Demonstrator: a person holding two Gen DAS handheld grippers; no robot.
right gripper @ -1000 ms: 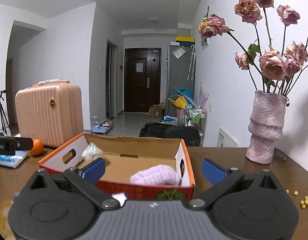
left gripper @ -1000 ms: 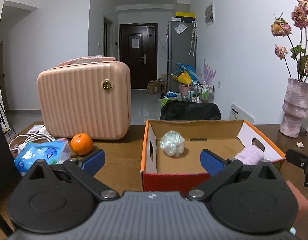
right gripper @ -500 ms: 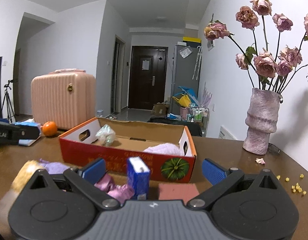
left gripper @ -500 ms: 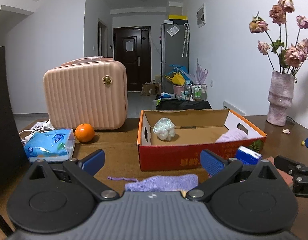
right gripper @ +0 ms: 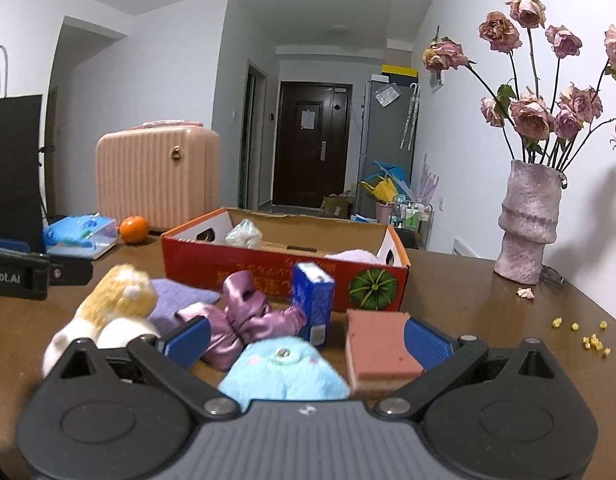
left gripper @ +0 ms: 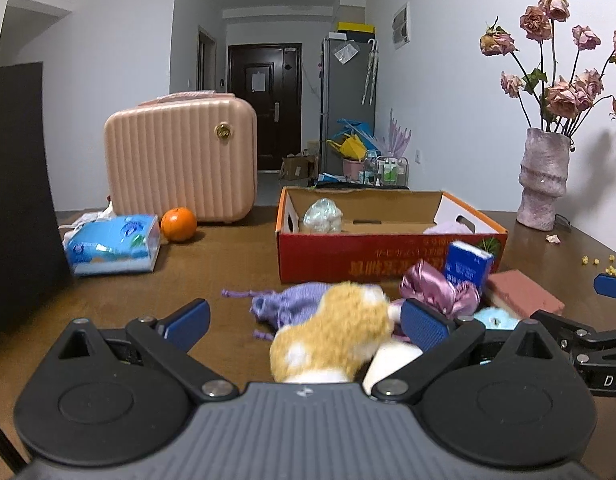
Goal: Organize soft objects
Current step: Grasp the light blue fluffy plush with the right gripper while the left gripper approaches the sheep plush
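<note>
An open red cardboard box [left gripper: 388, 258] [right gripper: 267, 268] stands mid-table, holding a crinkly white bundle [left gripper: 323, 216] [right gripper: 243, 236] and a pale pink soft item [right gripper: 352, 256]. In front of it lie a yellow-and-white plush [left gripper: 332, 336] [right gripper: 111, 312], a lilac knitted pouch [left gripper: 295, 300] [right gripper: 179, 292], a shiny purple scrunchie [left gripper: 440, 290] [right gripper: 243, 316], a light-blue plush [right gripper: 283, 372] and a pink sponge [right gripper: 378, 350] [left gripper: 520, 290]. My left gripper [left gripper: 303, 320] is open, with the yellow plush between its fingers. My right gripper [right gripper: 305, 338] is open over the blue plush.
A small blue carton [right gripper: 312, 300] [left gripper: 466, 266] stands by the box. At the left are a pink suitcase [left gripper: 179, 160], an orange [left gripper: 179, 224], a tissue pack [left gripper: 111, 244] and a black bag [left gripper: 15, 200]. A vase of dried roses [right gripper: 528, 216] stands at the right, with yellow crumbs [right gripper: 588, 336].
Both grippers have pulled back from the box and come lower; the soft items in front of the box have come into view. Both stayed open.
</note>
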